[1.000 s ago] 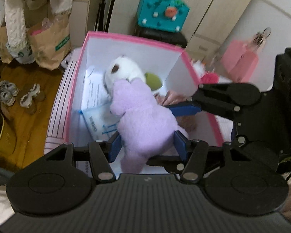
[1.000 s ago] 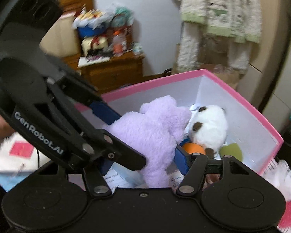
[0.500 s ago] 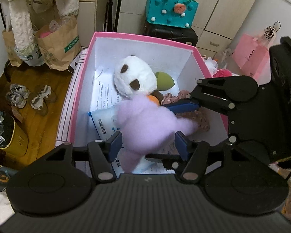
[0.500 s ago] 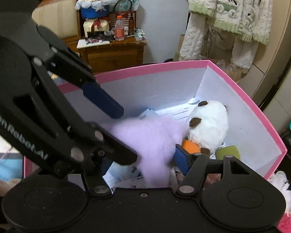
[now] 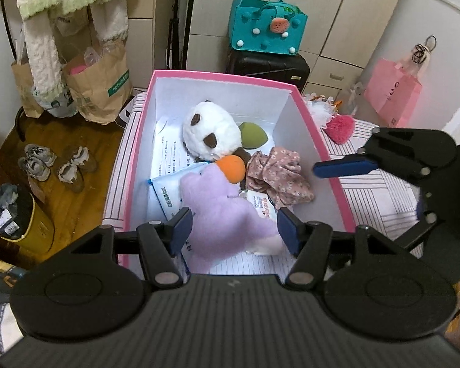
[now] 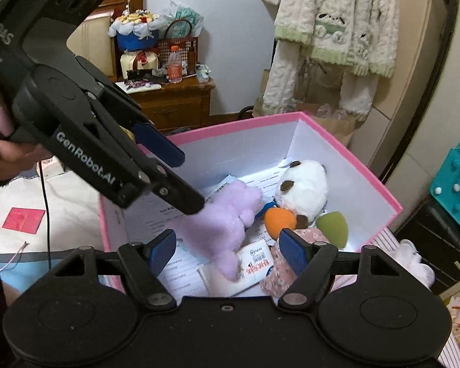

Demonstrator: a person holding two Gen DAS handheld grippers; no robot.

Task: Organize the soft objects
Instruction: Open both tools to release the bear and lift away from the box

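Currently: both tools, left tool [image 5: 233,225] and right tool [image 6: 227,247], wide open, holding nothing | purple plush [image 5: 227,211] lies in pink box [image 5: 132,159] below them | pink fluffy toy [image 5: 340,128] beyond right tool remains outside.

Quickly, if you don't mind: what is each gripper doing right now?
Left gripper: open, holding nothing; the purple plush lies in the pink box below it.
Right gripper: open, holding nothing, above the same box.

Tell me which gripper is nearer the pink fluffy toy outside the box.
Right. The right gripper hangs open over the box rim on the side where the pink toy lies. The left gripper is open above the purple plush at the box's near end.
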